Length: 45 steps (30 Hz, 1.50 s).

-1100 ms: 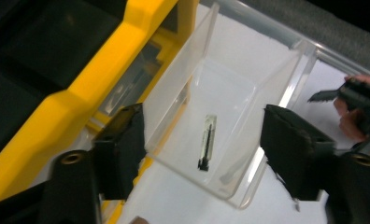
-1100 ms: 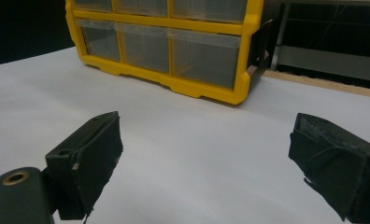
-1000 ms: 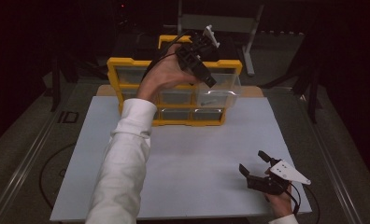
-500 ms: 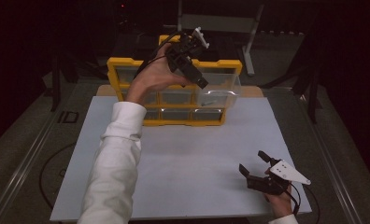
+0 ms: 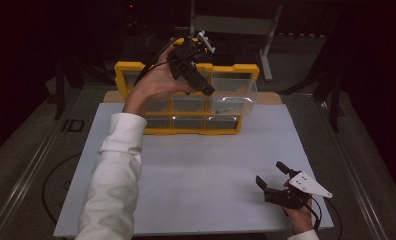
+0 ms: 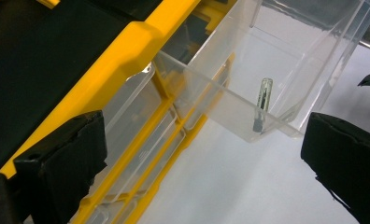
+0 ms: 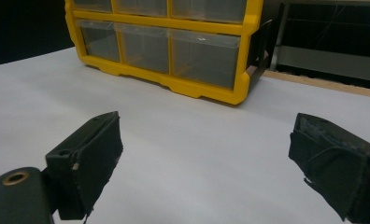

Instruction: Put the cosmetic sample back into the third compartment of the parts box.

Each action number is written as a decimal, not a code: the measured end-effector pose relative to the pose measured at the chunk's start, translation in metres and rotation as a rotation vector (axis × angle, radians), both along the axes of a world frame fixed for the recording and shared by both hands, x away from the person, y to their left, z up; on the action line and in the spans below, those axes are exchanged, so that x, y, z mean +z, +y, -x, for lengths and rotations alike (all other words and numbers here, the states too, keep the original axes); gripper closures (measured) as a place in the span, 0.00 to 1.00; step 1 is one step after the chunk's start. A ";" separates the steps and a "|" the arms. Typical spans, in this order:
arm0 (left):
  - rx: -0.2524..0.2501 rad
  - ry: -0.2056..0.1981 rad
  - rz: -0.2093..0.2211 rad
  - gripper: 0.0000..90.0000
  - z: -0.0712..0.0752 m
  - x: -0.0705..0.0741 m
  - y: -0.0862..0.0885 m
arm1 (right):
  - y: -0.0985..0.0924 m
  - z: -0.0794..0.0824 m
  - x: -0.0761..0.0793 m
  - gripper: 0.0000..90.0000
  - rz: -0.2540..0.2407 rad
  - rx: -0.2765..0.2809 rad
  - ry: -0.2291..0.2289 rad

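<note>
at the top centre of the high view, the left gripper (image 5: 206, 90) is hanging over the pulled-out drawer (image 5: 233, 100) of the yellow cabinet (image 5: 236, 70).
its jaws have just been opening and are now standing wide with nothing between them; compared with a second ago, the hand is sitting a little further left and back from the drawer. in the left gripper view a small dark pin (image 6: 262, 103) is lying inside the clear drawer, so the drop is looking done and closing the drawer is likely coming next. the right gripper (image 5: 273, 181), jaws spread and empty, is resting unmoved at the lower right on the white sheet (image 5: 201, 170). the sheet is covering a table edged in wood; the room behind is lying dark, with a metal stand (image 5: 266, 30) at the top.
</note>
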<state>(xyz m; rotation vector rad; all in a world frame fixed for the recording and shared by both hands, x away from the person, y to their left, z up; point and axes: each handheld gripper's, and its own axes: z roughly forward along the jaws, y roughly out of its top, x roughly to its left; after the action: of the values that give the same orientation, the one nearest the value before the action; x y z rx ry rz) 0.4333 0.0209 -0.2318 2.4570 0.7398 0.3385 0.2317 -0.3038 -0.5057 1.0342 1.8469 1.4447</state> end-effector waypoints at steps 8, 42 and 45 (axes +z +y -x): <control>0.000 0.000 -0.005 0.01 0.002 0.001 0.008 | 0.000 0.000 0.000 0.10 -0.001 -0.001 -0.001; -0.016 0.016 0.013 0.03 0.012 -0.042 0.045 | 0.000 0.000 0.000 0.10 -0.003 -0.004 -0.003; -0.029 0.011 0.026 0.04 0.014 -0.043 0.044 | -0.001 0.000 0.000 0.10 -0.004 -0.008 -0.001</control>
<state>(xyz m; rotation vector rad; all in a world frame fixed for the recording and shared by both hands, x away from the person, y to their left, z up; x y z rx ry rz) 0.4193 0.0647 -0.2751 2.4447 0.7081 0.3027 0.2316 -0.3050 -0.5056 1.0415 1.8382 1.4443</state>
